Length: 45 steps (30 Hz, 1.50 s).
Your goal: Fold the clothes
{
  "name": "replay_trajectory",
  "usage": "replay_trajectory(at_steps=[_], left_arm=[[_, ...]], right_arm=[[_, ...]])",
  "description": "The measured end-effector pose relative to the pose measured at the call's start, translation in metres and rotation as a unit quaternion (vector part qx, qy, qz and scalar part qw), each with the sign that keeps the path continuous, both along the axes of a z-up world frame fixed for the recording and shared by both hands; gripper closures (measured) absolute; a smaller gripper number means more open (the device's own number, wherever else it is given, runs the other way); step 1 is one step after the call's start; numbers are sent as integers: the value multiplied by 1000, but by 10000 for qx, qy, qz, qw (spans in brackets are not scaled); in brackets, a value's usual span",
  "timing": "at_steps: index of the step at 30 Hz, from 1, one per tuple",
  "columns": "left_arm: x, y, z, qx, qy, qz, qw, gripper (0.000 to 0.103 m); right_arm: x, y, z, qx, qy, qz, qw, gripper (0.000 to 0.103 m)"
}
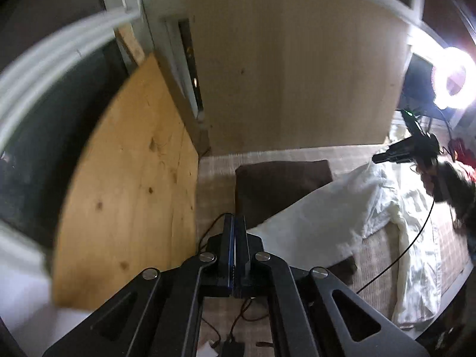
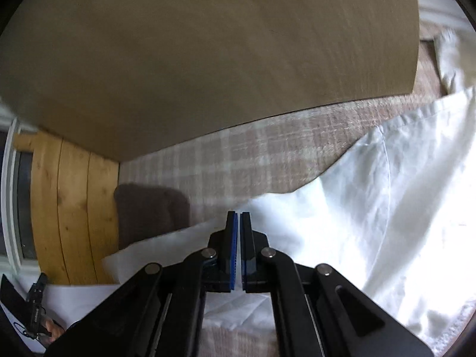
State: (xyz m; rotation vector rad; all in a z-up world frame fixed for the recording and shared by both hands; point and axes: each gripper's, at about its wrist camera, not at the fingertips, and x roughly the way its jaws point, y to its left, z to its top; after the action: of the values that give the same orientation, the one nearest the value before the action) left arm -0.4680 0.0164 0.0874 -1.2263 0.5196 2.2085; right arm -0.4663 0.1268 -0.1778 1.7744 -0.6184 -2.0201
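A white garment [image 1: 333, 211] hangs stretched above a bed with a plaid cover [image 1: 217, 175]; it also shows in the right wrist view [image 2: 372, 196]. My left gripper [image 1: 235, 218] is shut on one edge of the white garment. My right gripper [image 2: 239, 215] is shut on another edge of the garment; it shows at the right of the left wrist view [image 1: 377, 158], with the cloth hanging from it. The rest of the garment lies crumpled on the bed [image 1: 416, 253].
A dark brown pillow [image 1: 282, 184] lies on the bed near the pale headboard [image 1: 291, 68]. A pine board [image 1: 128, 193] stands to the left. A bright ring light [image 1: 453, 80] is at the right. A black cable [image 1: 407, 247] crosses the bed.
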Motion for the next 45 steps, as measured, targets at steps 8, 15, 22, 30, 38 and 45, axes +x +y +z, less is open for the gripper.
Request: replay_trajectory(at_steps=[8,15,22,30,38,45], left_arm=[[9,2,-62,-81,-655,-34,9978,99],[62,-5,-124,224,-1343,216,9905,88],[105,-62,-118,880,-1368,995,9817,81],[121,-116,-121,1455,-1403,1713,9643,80],[111,-105,-134,1633,-1409,1758,9605,79],[94,-93,-138,1769,-1472,1769,9569,78]], right_arm=[[19,-5,23,68,545,433,9976,82],[135,-63,54,-182,1525,1808,9715,66],[212,-208,52,394,2742,3721,8859,66],[239,-310,14,1302,3063,4868,8076,66],[245,-327,-13,1730,3390,5116,7703,66],[217,-303,-2,920,2874,4692,8300,88]])
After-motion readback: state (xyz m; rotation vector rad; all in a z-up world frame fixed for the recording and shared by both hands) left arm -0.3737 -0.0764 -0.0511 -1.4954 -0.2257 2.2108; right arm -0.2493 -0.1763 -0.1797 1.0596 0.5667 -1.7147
